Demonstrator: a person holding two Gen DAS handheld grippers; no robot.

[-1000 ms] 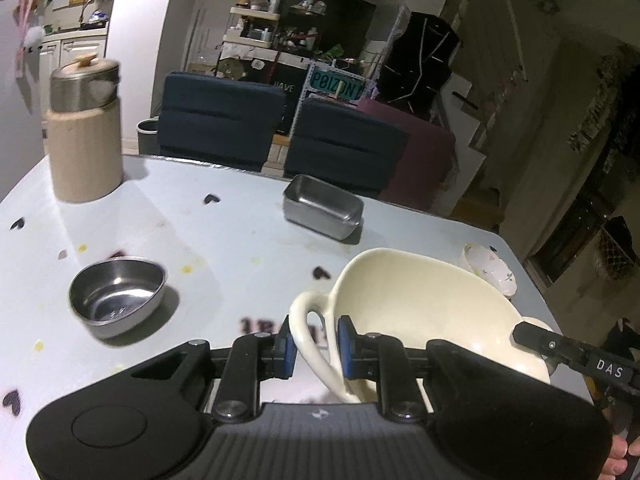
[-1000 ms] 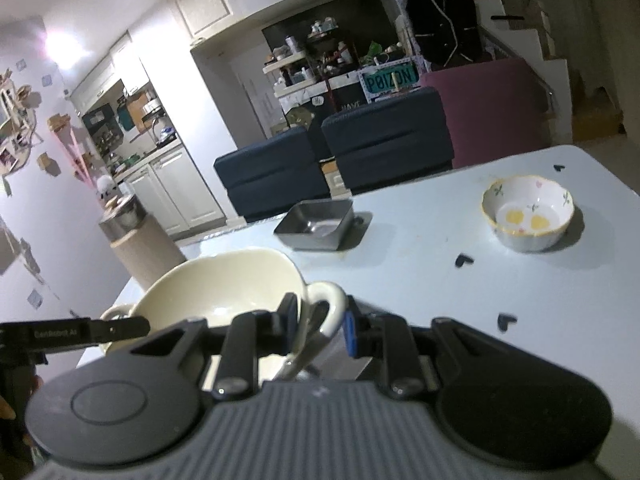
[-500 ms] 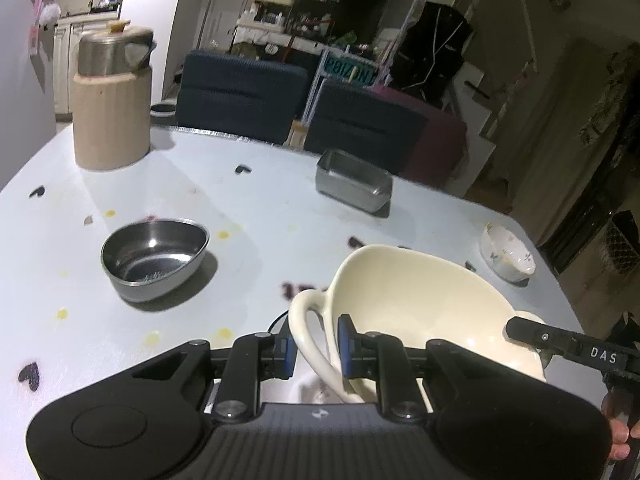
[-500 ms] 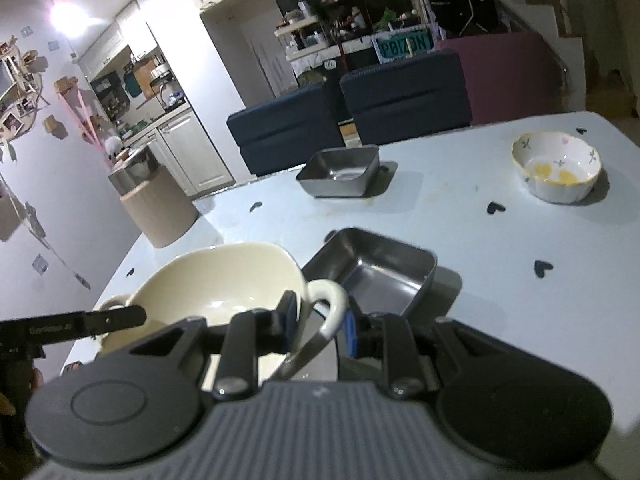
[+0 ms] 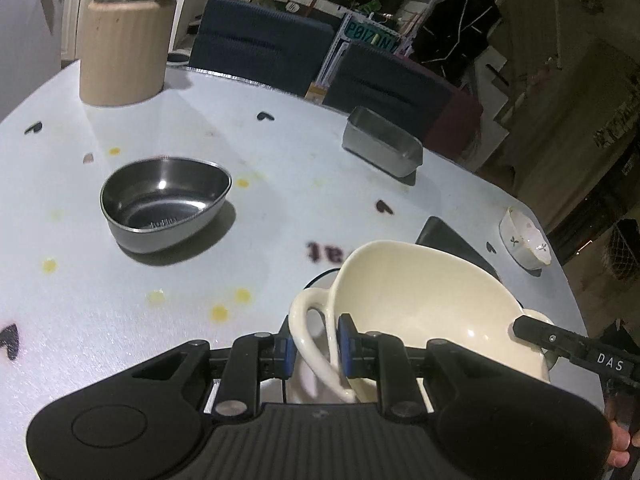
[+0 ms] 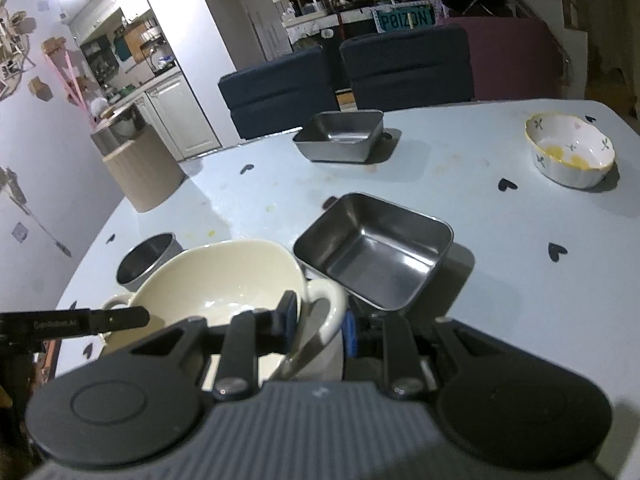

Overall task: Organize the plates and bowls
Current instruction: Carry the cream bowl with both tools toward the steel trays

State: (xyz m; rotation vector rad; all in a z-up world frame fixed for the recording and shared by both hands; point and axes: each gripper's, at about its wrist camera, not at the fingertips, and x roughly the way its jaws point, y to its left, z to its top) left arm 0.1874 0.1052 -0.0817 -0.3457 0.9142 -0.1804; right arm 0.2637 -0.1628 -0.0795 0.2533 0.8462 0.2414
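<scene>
Left wrist | sign (image 5: 373, 38) "P0IZON" | right claw (image 5: 532, 330) arm "DAS"

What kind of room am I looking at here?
Most likely a home dining area open to a kitchen: a pale table holding bowls, dark chairs behind it, and white kitchen cabinets further back.

Right gripper (image 6: 318, 326) clamped on the cream bowl's (image 6: 224, 280) handle, lower centre.
A square steel tray (image 6: 376, 248) sat just right of it; a flowered bowl (image 6: 570, 154) stood upper right.
</scene>
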